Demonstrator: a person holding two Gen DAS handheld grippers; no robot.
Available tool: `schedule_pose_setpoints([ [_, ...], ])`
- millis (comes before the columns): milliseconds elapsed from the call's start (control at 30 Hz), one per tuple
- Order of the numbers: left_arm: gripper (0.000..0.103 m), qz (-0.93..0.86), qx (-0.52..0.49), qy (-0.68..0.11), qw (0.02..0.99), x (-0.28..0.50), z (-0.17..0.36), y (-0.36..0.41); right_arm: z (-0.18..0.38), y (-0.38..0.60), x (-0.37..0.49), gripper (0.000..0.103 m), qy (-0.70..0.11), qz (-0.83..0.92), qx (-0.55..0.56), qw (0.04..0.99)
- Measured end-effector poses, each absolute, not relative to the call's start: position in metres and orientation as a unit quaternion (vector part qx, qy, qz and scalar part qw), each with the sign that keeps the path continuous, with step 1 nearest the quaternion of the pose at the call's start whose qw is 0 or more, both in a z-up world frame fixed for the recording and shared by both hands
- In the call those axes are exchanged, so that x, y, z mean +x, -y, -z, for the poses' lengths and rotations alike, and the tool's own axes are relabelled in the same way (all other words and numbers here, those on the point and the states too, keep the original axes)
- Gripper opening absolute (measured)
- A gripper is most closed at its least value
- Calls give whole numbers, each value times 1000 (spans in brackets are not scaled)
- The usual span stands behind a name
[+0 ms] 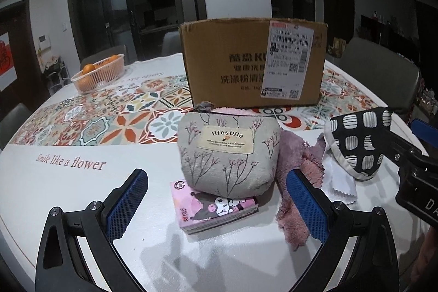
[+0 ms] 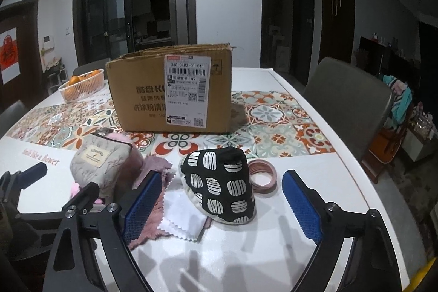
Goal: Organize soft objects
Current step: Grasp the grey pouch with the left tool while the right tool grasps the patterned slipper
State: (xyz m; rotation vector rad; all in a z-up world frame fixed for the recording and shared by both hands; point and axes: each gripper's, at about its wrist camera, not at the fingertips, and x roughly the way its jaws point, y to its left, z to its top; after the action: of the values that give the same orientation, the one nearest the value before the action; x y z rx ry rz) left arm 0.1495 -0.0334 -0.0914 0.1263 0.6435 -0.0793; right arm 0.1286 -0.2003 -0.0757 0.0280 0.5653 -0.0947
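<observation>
Soft goods, unsorted, in a loose cluster on the white table (image 2: 314,210) near its front edge, in front of the cardboard box (image 2: 169,95) that stands on the tiled runner further back.

Item 1: grey "lifestyle" pouch (image 1: 228,152), upright, plump, resting partly on a pink cartoon tissue pack (image 1: 216,210). Left gripper (image 1: 216,201) spread wide, nothing between the pads, aimed at the pouch and pack, short of both.

Item 2: black pouch with white striped patches (image 2: 223,185), domed, leaning, its lower edge on a white pinked-edge cloth (image 2: 183,215). Right gripper (image 2: 221,204) spread wide and empty, the pouch framed between its blue pads but not touched.

Item 3: mauve fluffy cloth (image 1: 295,160), crumpled between the two pouches, running under the white cloth.

Item 4: coil of pink rings (image 2: 262,174), just beside the black pouch on its far right.

Handling advice, as judgement: the step in hand appears to be the approach for a pick, the box the likely destination. Close on each pouch across its fullest part, low enough that the fabric does not slip out; keep the left pads above the tissue pack, and lift the black pouch clear of the white cloth so it does not drag.

Also present: basket of oranges (image 1: 98,73), far left corner.
</observation>
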Motion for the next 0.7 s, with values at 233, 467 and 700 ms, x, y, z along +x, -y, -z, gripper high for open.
schedule_pose_setpoints([
  [233, 100, 29, 82, -318, 944, 163, 98, 40, 85, 209, 145, 86, -291, 48, 28, 955],
  [467, 86, 33, 80, -323, 942, 172, 102, 40, 93, 213, 158, 74, -305, 43, 46, 950],
  [700, 67, 47, 75, -318, 944, 171, 101, 40, 97, 213, 160, 49, -315, 38, 48, 947],
])
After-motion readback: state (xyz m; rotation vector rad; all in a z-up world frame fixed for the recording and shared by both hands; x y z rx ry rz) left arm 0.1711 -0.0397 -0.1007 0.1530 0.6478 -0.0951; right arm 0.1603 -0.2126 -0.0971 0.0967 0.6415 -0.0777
